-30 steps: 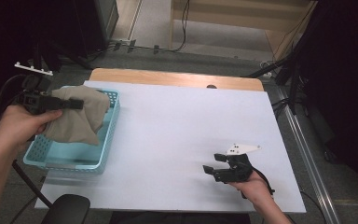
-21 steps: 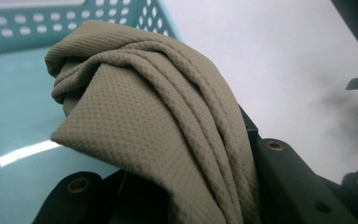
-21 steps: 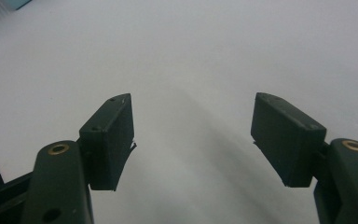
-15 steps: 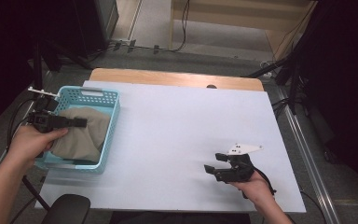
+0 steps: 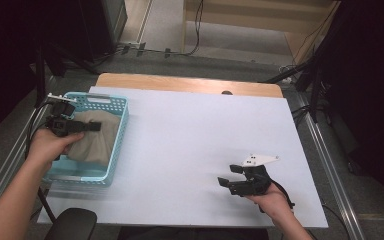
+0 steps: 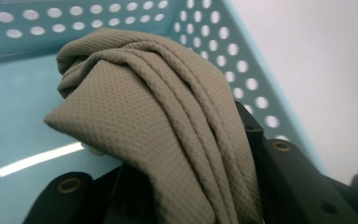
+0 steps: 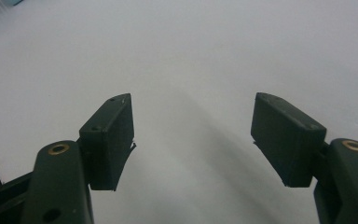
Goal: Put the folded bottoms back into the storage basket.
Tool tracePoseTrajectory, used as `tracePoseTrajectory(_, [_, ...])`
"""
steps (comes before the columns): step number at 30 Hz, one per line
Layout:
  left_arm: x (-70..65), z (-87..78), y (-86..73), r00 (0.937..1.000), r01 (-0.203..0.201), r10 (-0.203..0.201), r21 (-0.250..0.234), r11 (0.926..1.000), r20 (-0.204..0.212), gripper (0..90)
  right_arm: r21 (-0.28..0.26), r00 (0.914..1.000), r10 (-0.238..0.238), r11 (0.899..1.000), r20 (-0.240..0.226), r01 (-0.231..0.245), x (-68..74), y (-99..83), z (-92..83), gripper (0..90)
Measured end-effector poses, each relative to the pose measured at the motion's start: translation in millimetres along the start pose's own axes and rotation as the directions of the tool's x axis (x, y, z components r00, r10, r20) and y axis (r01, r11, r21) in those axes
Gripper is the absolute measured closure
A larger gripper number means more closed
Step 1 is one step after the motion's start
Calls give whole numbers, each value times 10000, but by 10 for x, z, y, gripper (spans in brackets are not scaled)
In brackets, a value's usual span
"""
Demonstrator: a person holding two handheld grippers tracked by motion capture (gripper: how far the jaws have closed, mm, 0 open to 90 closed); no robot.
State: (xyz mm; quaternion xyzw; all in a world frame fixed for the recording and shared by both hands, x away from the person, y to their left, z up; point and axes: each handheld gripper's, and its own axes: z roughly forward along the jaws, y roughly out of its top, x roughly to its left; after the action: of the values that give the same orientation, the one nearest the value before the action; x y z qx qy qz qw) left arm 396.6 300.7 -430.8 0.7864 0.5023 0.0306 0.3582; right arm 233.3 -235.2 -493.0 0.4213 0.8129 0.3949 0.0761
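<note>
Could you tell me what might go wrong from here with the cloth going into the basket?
1. The cloth is bunched between the jaws of the left hand-held gripper, which have just been opening; folds could snag on a pad and lift out on withdrawal.
2. The basket looks light, so a caught cloth might drag or tip it.
3. Part of the cloth could end up draped over the rim.

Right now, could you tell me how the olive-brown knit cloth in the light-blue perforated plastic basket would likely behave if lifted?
The olive-brown knit cloth would probably hang limp, since it bunches in soft folds between the left gripper's jaws. Its dimpled weave suggests it grips well rather than slipping. It looks light, so the light-blue perforated plastic basket likely stays put.
</note>
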Motion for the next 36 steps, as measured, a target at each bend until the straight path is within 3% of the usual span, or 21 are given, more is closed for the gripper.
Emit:
tracePoseTrajectory(7, [159, 126, -66, 9966, 12, 28, 491, 9988, -827, 451, 103, 10000, -82, 9999, -51, 83, 27, -1, 19, 285])
tracePoseTrajectory(11, [212, 163, -114, 9931, -73, 161, 757, 9971, -1164, 386, 181, 9999, -131, 9997, -72, 132, 31, -4, 36, 285])
tracePoseTrajectory(15, [213, 38, -97, 9902, -43, 91, 346, 9994, -1394, 367, 139, 9998, -157, 9998, -81, 158, 27, -3, 28, 285])
tracePoseTrajectory(17, [214, -35, -79, 9864, -120, 181, 384, 9992, -1636, 367, 91, 10000, -48, 9999, -48, 48, 21, -2, 17, 284])
tracePoseTrajectory(22, [178, -341, 34, 9773, -266, 266, 27, 9996, -2102, 368, 117, 10000, -53, 9999, -13, 53, 17, -3, 16, 283])
tracePoseTrajectory(24, [131, -446, 95, 9770, -283, 228, -229, 9993, -2122, 373, 95, 9999, -110, 9999, -27, 111, 21, -1, 19, 283])
tracePoseTrajectory(27, [41, -505, 174, 9814, -158, 71, -441, 9989, -1919, 451, 108, 9999, -134, 9999, -31, 134, 19, 0, 26, 282])
tracePoseTrajectory(29, [-30, -472, 208, 9831, -411, 322, -459, 9981, -1802, 541, 118, 10000, -94, 9999, -12, 94, 18, -1, 26, 281])
tracePoseTrajectory(32, [-70, -306, 213, 9816, -508, 474, -138, 9986, -1847, 693, 102, 9999, -112, 9999, -4, 112, 30, -3, 16, 281])
tracePoseTrajectory(36, [-1, -73, 128, 9832, -41, 34, -32, 10000, -1826, 796, 93, 9999, -128, 9999, 3, 128, 44, -5, 7, 281])
